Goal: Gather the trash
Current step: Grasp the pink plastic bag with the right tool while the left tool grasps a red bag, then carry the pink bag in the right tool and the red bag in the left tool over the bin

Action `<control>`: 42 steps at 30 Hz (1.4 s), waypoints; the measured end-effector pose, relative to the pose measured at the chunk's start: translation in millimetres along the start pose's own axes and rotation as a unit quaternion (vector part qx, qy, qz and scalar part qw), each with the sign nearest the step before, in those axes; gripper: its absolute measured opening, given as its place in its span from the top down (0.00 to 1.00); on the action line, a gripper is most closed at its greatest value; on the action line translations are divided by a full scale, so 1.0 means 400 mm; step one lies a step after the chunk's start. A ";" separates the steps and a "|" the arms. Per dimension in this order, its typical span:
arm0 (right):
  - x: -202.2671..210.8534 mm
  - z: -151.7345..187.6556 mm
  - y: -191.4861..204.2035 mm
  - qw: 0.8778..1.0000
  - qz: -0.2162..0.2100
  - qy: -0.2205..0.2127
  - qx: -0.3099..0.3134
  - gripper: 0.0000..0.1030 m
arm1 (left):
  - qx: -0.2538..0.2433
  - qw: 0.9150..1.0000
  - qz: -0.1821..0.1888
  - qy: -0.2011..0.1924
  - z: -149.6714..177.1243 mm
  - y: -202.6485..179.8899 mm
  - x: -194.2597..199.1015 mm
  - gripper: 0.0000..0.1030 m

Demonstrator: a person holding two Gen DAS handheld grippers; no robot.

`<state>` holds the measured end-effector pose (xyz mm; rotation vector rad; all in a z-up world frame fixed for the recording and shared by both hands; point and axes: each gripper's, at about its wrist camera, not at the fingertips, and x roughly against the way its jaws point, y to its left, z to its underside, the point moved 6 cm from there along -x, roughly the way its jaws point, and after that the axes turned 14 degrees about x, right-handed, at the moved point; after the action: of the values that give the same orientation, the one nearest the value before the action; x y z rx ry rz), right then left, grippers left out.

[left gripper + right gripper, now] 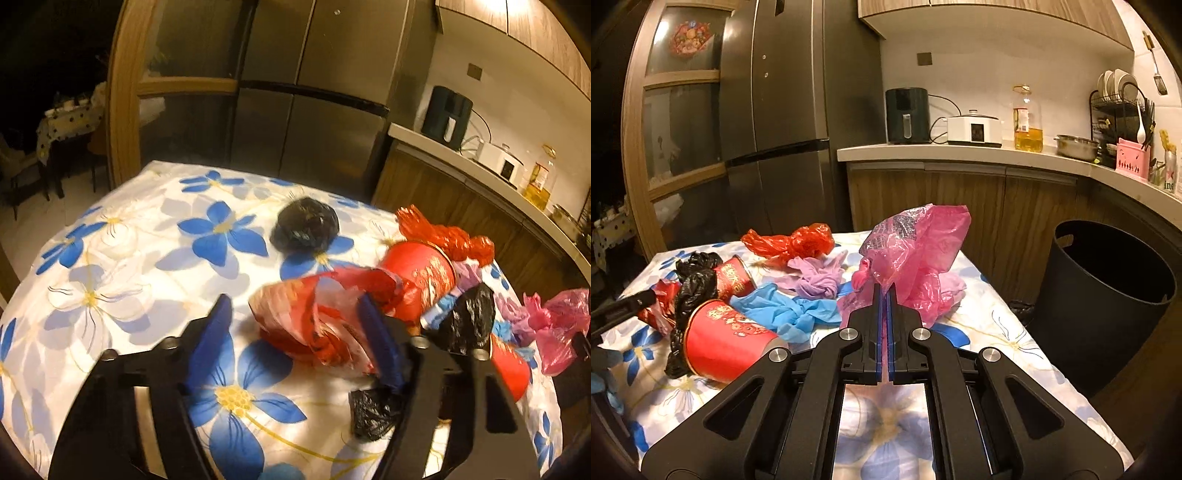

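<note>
A steel fridge (783, 110) stands far left, beside a wooden-framed glass door (679, 122). Along the far counter (960, 153) sit a dark air fryer (908, 115), a white cooker (975, 130), a bottle of oil (1027, 122) and a metal pot (1075, 147). Farther right stand a dish rack (1119, 99) with plates and a pink holder (1132, 158). A floral cloth (147, 258) covers the table.
</note>
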<state>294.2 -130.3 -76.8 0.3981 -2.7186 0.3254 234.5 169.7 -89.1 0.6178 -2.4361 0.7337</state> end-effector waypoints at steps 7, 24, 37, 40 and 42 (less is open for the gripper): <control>0.032 -0.003 0.001 1.000 -0.002 -0.007 -0.001 0.98 | -0.006 1.000 0.004 0.024 0.024 -0.001 -0.012 0.74; 0.144 -0.015 -0.027 0.999 -0.005 -0.036 -0.004 0.98 | 0.007 0.999 0.029 -0.044 0.017 -0.005 0.172 0.95; 0.238 -0.008 -0.066 0.998 -0.001 -0.055 -0.013 0.99 | -0.032 0.994 0.081 -0.060 0.052 -0.125 0.276 0.95; 0.254 -0.005 -0.088 0.998 0.005 -0.058 -0.017 0.99 | -0.046 0.993 0.097 -0.059 0.068 -0.167 0.291 0.95; 0.262 -0.002 -0.104 0.998 0.009 -0.059 -0.020 0.99 | -0.054 0.991 0.104 -0.060 0.077 -0.193 0.298 0.95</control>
<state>214.3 -193.0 -27.7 0.3933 -2.8403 0.2603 175.5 61.3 -12.7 0.3790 -2.6601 0.6574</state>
